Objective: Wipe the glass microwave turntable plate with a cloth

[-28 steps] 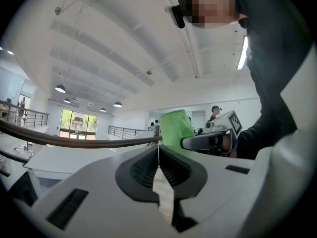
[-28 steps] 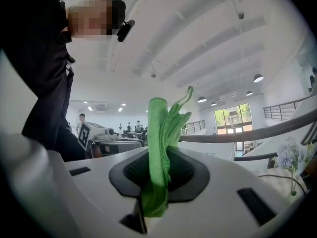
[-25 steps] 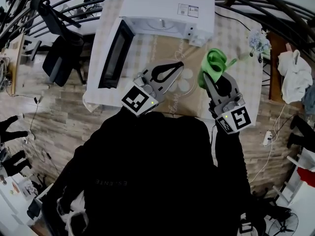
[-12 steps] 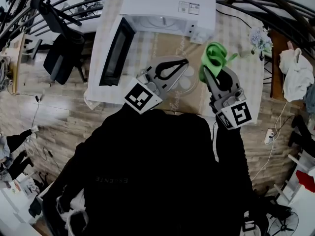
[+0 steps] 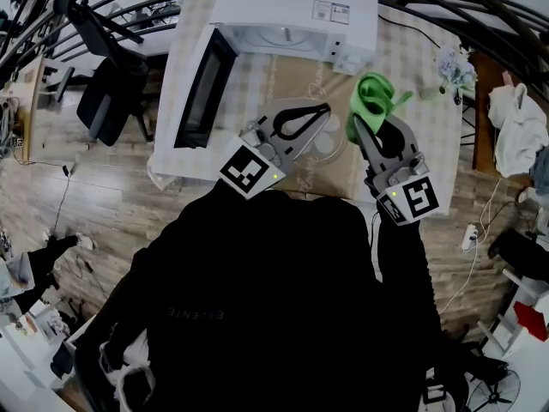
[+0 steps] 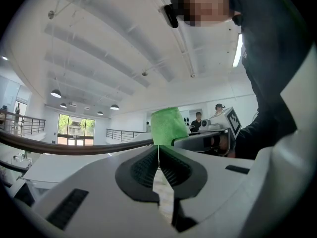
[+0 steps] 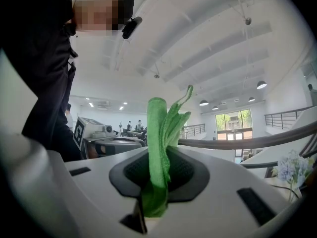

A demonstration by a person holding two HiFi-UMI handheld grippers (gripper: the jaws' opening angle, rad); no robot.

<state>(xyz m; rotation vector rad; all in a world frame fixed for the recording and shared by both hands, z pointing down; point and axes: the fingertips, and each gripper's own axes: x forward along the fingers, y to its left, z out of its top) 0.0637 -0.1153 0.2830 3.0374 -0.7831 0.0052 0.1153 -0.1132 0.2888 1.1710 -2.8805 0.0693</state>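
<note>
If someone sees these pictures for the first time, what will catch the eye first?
The bright green cloth, pinched in the right claw and sticking up from it, stands out most. On the checked table sits a white microwave, door swung open, with the glass plate in front of it.

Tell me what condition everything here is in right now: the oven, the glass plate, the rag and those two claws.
Microwave: door swung wide open.
Glass plate: out of the microwave, on the table, under the left claw.
Green cloth: bunched up, pinched in the right claw, off the plate.
Left claw: shut, nothing between its jaws.
Right claw: shut on the cloth.
</note>
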